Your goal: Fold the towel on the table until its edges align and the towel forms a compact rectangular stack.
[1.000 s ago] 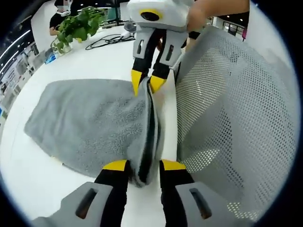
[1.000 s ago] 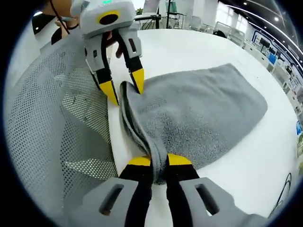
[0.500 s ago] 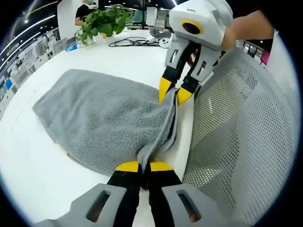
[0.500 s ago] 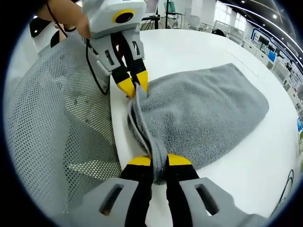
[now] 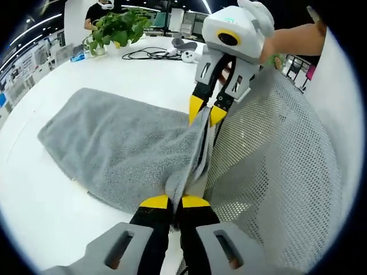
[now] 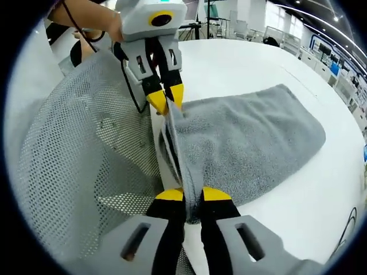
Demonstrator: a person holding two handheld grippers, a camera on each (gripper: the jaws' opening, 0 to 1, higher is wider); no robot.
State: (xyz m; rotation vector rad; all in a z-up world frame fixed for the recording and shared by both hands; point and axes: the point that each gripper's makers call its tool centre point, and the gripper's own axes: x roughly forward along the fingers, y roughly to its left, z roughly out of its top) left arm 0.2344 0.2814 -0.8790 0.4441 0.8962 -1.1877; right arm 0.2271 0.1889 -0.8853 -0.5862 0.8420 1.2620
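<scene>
- Left gripper [image 5: 174,201] is clamped on the near corner of the towel [image 5: 120,152]; the pinched edge runs ahead of it, lifted off the counter [image 5: 34,200].
- Right gripper [image 6: 192,194] is clamped on the same edge's other corner.
- Mesh chair back [image 5: 275,172] stands just beside both grippers.
- Beyond the left gripper, past the towel, a plant [image 5: 117,26] and cables [image 5: 149,54].

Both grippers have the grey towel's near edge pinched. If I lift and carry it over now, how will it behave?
Likely floppy: the towel sags between the left gripper and right gripper, its layers bunched. The thick terry pile probably grips well, so slipping seems unlikely. The free half lying on the white table will probably drag and trail.
</scene>
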